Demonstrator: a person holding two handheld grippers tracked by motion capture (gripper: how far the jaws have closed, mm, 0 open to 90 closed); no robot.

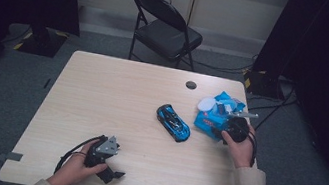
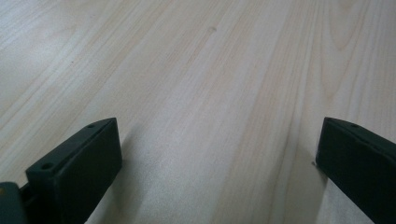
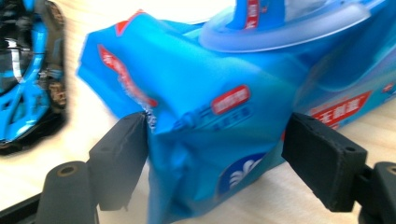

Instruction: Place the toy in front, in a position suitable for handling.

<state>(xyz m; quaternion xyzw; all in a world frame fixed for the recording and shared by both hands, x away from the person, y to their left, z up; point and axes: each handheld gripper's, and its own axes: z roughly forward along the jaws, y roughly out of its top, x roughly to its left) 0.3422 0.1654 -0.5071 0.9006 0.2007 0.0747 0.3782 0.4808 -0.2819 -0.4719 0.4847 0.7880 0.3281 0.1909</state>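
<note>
A blue pack of wet wipes (image 1: 212, 117) lies near the table's right edge, its pale flip lid (image 1: 207, 103) standing open. My right gripper (image 1: 225, 129) is on its near end. In the right gripper view the jaws press both sides of the crumpled pack (image 3: 224, 79), so the right gripper (image 3: 215, 135) is shut on it. A blue and black toy car (image 1: 173, 122) sits just left of the pack, and the same car (image 3: 28, 70) is beside the left jaw. My left gripper (image 1: 113, 174) rests open at the front left, and nothing but bare wood lies between the jaws of this gripper (image 2: 219, 140).
The light wooden table (image 1: 101, 92) has a round dark grommet (image 1: 191, 85) near its far edge. A black folding chair (image 1: 163, 26) stands behind the table. Black stands and cables lie on the floor at both sides.
</note>
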